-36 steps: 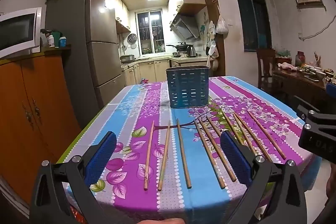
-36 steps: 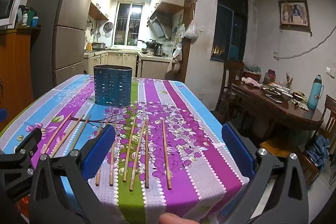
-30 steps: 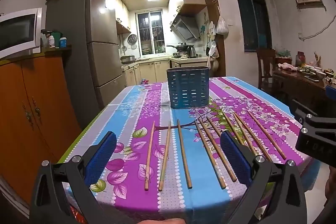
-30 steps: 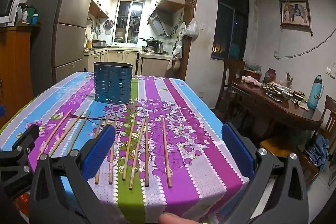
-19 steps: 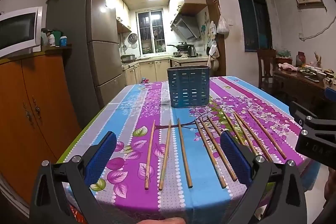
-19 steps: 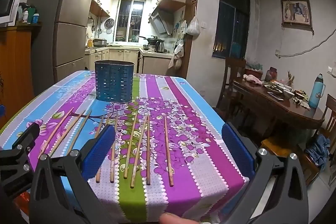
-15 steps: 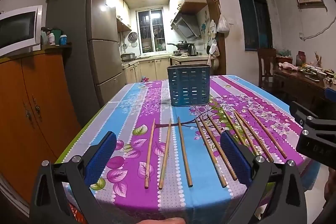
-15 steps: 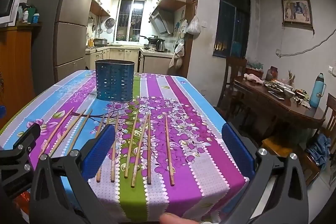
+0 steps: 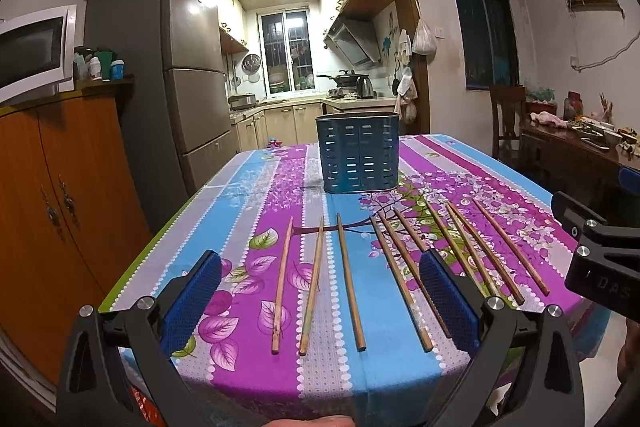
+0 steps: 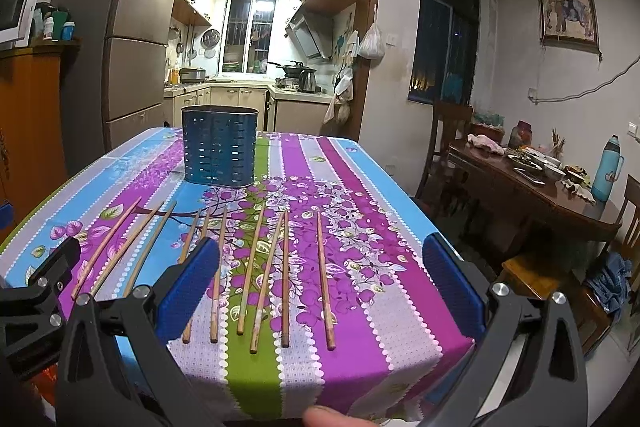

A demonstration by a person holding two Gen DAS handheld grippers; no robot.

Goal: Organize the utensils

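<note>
I am holding my left tongs (image 9: 320,291) and my right tongs (image 10: 320,287) spread wide and gripping nothing, both hanging just off the near edge of the table (image 9: 248,187), side by side. The chopsticks (image 9: 348,279) are lying flat in a loose row straight ahead of and below both tongs, some spaced out, others nearly touching; the blue slotted holder (image 9: 359,157) is standing upright well beyond them, nearer the far end. I am judging the main risk to be the pick itself: these sticks are thin and lying flat on the patterned tablecloth (image 10: 360,227), so the blue pads (image 9: 192,297) may be sliding over one, rolling it, or catching its close neighbour too. A snagged cloth could be dragging the whole row. The near ends are sitting close to the table's edge, so a nudge may be sending one to the floor. With both tongs this near each other, I am also risking a collision.
</note>
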